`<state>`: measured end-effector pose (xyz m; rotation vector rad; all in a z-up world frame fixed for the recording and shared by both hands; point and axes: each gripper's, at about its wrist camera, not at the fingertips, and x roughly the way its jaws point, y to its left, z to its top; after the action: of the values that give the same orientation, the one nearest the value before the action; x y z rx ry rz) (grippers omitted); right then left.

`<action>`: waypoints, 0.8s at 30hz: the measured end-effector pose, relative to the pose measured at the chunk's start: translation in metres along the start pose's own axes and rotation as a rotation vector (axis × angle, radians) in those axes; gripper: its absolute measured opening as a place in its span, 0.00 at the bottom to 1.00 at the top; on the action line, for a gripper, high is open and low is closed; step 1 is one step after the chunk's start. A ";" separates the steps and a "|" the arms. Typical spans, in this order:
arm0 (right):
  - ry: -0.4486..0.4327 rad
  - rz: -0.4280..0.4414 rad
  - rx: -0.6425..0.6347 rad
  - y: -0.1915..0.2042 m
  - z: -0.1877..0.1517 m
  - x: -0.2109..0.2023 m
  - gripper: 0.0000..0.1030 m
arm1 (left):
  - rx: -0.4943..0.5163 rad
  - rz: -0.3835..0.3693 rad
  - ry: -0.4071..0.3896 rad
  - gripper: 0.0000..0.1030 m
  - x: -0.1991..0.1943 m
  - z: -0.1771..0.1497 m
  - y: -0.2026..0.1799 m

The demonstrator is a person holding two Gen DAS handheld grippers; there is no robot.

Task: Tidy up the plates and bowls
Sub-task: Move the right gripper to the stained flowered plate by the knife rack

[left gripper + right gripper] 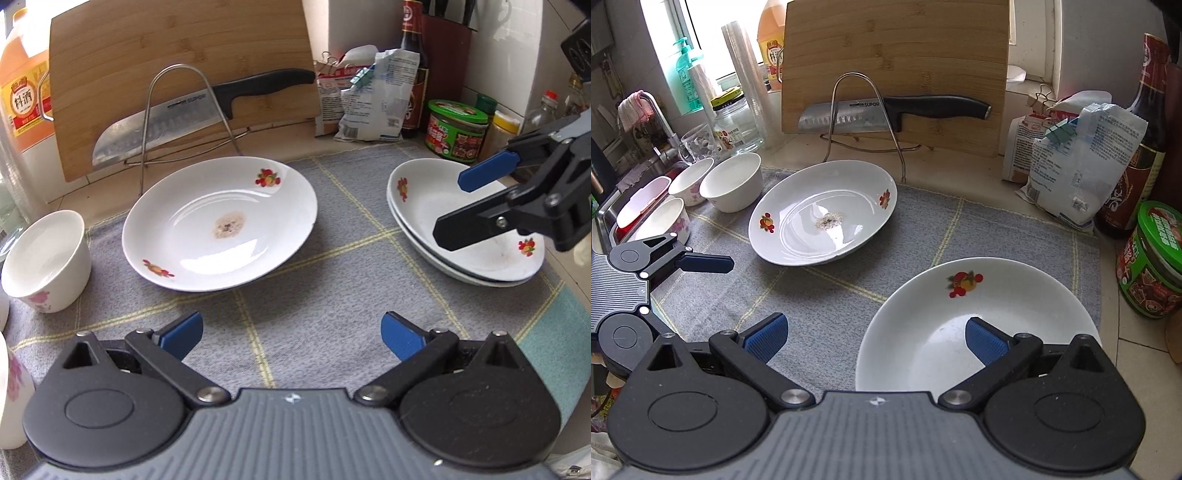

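left gripper (291, 334): fingers spread, low over mat (332, 295) | right gripper (461, 206): spread over stacked plates (424, 206), seemingly not touching

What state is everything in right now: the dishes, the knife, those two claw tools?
Single plate: upright on the cloth, smudge in its middle.
Stacked plates: two nested.
Bowls: upright, looking empty.
Knife: resting in the wire rack.
Left gripper: open, holding nothing.
Right gripper: open, over the stacked plates.
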<state>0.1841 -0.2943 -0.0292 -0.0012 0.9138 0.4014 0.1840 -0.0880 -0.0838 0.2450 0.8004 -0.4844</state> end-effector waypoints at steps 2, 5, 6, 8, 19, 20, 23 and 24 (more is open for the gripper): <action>-0.002 -0.009 0.001 0.012 0.004 0.003 1.00 | -0.005 0.009 0.006 0.99 0.004 -0.004 0.011; -0.007 -0.017 0.005 0.025 0.009 0.007 1.00 | -0.017 0.009 0.007 0.99 0.010 -0.008 0.025; -0.009 -0.023 0.005 0.030 0.011 0.009 1.00 | -0.025 0.007 0.009 0.99 0.013 -0.008 0.031; -0.005 -0.037 0.005 0.037 0.013 0.013 1.00 | -0.038 -0.002 0.014 0.99 0.021 -0.008 0.040; 0.042 -0.028 0.003 0.049 0.024 0.036 1.00 | -0.018 -0.022 0.003 0.99 0.036 -0.013 0.052; 0.045 -0.026 0.003 0.049 0.025 0.038 1.00 | -0.016 -0.025 -0.001 1.00 0.038 -0.011 0.053; 0.056 -0.011 0.001 0.048 0.030 0.045 1.00 | -0.008 -0.030 -0.012 1.00 0.042 -0.008 0.054; 0.058 -0.007 0.000 0.048 0.033 0.048 1.00 | -0.005 -0.033 -0.015 1.00 0.043 -0.007 0.055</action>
<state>0.2189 -0.2285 -0.0376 -0.0158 0.9706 0.3968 0.2326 -0.0518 -0.1184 0.2235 0.7922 -0.5142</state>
